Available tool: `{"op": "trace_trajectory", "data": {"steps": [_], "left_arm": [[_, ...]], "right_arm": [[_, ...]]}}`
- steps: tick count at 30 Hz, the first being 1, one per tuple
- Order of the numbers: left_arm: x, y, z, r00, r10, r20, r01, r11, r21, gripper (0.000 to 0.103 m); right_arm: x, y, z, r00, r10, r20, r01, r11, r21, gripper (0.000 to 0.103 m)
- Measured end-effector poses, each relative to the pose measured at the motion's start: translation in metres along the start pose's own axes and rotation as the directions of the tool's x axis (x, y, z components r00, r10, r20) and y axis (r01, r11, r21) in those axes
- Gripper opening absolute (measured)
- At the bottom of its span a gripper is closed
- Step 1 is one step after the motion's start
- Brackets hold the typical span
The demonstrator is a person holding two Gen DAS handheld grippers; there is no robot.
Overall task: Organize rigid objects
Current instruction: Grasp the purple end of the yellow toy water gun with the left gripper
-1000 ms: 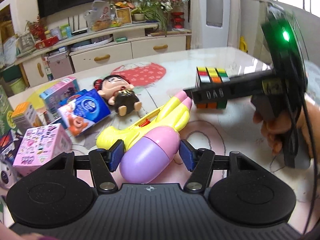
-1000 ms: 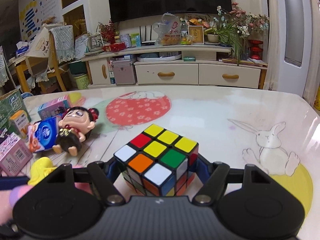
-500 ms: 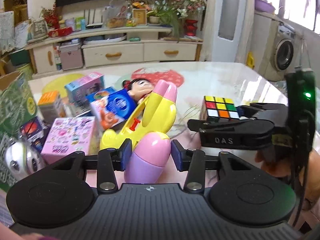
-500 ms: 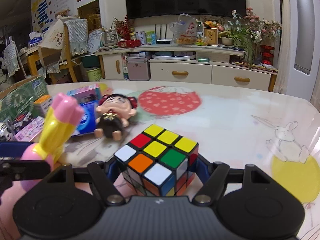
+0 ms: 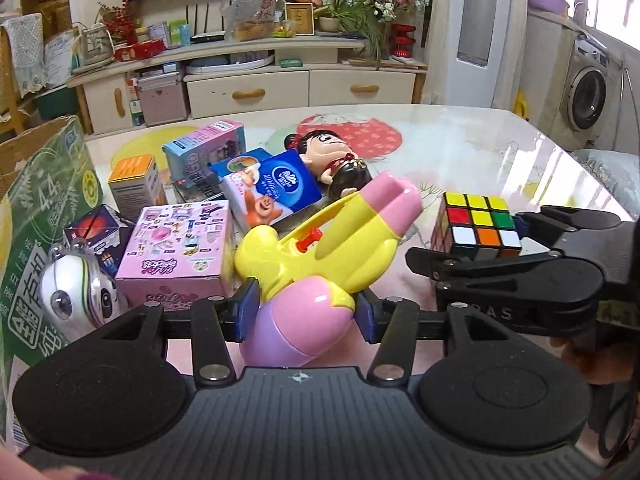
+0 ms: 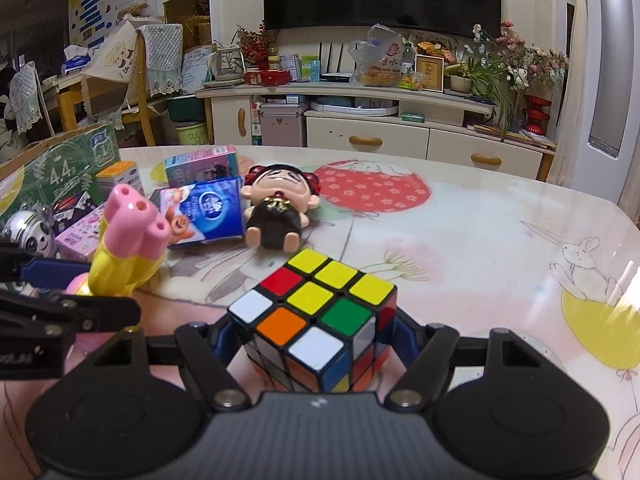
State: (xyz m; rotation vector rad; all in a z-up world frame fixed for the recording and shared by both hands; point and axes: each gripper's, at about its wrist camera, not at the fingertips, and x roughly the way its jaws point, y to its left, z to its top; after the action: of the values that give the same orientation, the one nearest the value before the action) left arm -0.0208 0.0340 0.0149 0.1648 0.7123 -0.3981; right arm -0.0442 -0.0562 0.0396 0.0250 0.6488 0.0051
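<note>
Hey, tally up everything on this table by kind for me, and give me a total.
Puzzle cube: 1
Water gun: 1
Doll: 1
Round animal-face toy: 1
Tissue pack: 1
Small boxes: 4 (pink box, orange-topped box, light blue box, dark box)
Big green carton: 1
Total: 10

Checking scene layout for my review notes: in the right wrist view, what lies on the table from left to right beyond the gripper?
Green carton → yellow-and-pink water gun → blue tissue pack → doll → Rubik's cube → rabbit drawing.
</note>
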Motion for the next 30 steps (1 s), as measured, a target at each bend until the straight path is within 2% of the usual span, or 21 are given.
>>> {"op": "trace_trajectory", "data": {"steps": [9,14,19,30], "left_arm": [[-0.001,-0.001,-0.009,1.000,0.016,-0.022,-0.015,1.000,0.012,0.080],[0.000,0.003,-0.017,0.999,-0.027,-0.039,0.027,1.000,0.004,0.100],[0.000,0.006,-0.015,0.995,-0.090,-0.032,0.090,0.996,0.005,0.103],[0.024,-0.013,-0.002,0.994,-0.080,-0.072,0.083,0.996,0.039,0.103]], "right_arm": [[-0.009,0.004,-0.006,1.000,-0.028,0.003,0.028,1.000,0.001,0.073],[-0.010,0.001,-0.008,0.999,-0.038,0.003,0.038,0.999,0.000,0.073],[-0.007,-0.004,-0.008,1.000,-0.030,-0.008,0.030,1.000,0.007,0.073],[-0.006,-0.012,-0.007,1.000,-0.019,-0.021,0.019,1.000,-0.017,0.073]]}}
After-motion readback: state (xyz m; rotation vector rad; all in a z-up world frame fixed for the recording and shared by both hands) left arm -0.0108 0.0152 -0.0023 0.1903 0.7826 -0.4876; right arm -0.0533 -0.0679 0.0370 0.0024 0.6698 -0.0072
